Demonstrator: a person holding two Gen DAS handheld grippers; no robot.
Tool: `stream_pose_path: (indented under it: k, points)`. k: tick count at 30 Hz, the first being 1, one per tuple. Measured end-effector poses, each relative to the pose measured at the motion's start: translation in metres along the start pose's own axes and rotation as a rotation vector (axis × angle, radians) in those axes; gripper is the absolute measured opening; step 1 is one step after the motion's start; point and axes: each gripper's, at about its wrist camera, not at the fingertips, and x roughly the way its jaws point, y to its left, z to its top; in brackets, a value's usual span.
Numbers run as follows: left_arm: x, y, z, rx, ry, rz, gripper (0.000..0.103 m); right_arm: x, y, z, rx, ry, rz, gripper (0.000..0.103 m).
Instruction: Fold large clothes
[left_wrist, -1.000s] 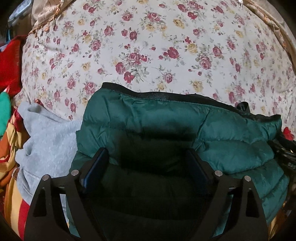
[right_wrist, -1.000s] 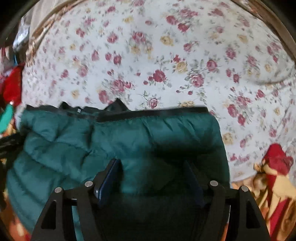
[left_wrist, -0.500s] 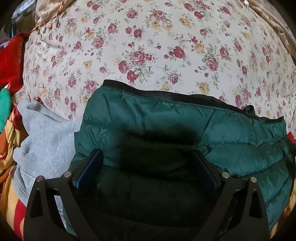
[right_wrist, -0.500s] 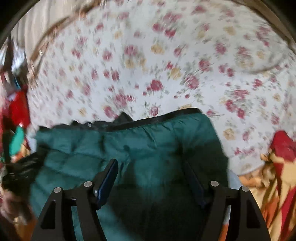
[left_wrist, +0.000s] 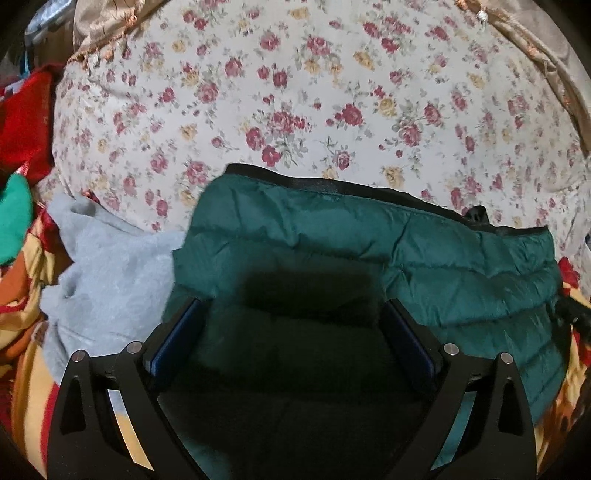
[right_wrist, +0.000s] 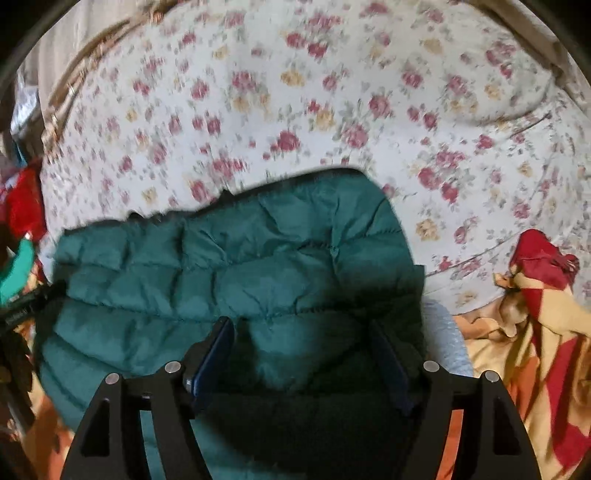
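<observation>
Green quilted jacket (left_wrist: 369, 258) lies folded under both tongs. Left gripper (left_wrist: 291, 328) stands wide, its jaws just opened further, fabric between them ungripped. Right gripper (right_wrist: 303, 350) stands partly open over jacket fabric, gripping nothing. Grey garment (left_wrist: 107, 273) lies left of the left gripper.

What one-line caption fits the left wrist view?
Open left gripper above a folded green puffer jacket, grey garment beside it.

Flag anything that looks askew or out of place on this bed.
The folded green puffer jacket lies partly on a rumpled grey sweatshirt rather than flat on the floral sheet. A black piece pokes out past its trimmed top edge, so the fold is untidy.
</observation>
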Motion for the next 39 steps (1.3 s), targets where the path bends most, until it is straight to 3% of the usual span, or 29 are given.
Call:
stream_pose_path:
  k: [1,3,5,19,22,24,27,31,36,39]
  points:
    - [-0.005,0.001,-0.002,0.002,0.000,-0.001,0.097,-0.007,-0.001,0.000,0.012,-0.008,0.010,0.074]
    - [-0.011,0.004,-0.004,-0.003,0.004,-0.006,0.097,-0.018,0.000,-0.003,0.031,-0.014,0.025,0.087]
    - [-0.017,0.007,-0.008,-0.011,0.009,-0.011,0.097,-0.024,-0.002,-0.006,0.047,-0.008,0.039,0.091]
    - [-0.014,0.028,-0.022,-0.068,0.045,-0.071,0.097,-0.015,-0.018,-0.025,0.089,0.076,0.013,0.092]
    - [-0.009,0.041,-0.023,-0.107,0.057,-0.131,0.097,-0.003,-0.027,-0.028,0.096,0.102,0.008,0.096]
    - [-0.004,0.055,-0.024,-0.167,0.064,-0.190,0.097,0.004,-0.033,-0.028,0.109,0.115,0.019,0.102]
    - [0.003,0.078,-0.027,-0.274,0.071,-0.275,0.098,0.016,-0.044,-0.030,0.151,0.128,0.055,0.103]
    - [0.026,0.100,-0.037,-0.426,0.159,-0.384,0.100,0.034,-0.056,-0.032,0.208,0.150,0.123,0.103]
    - [0.039,0.097,-0.044,-0.444,0.167,-0.442,0.102,0.054,-0.067,-0.034,0.267,0.172,0.228,0.103]
    - [0.047,0.093,-0.041,-0.438,0.176,-0.458,0.102,0.061,-0.065,-0.030,0.231,0.164,0.260,0.103]
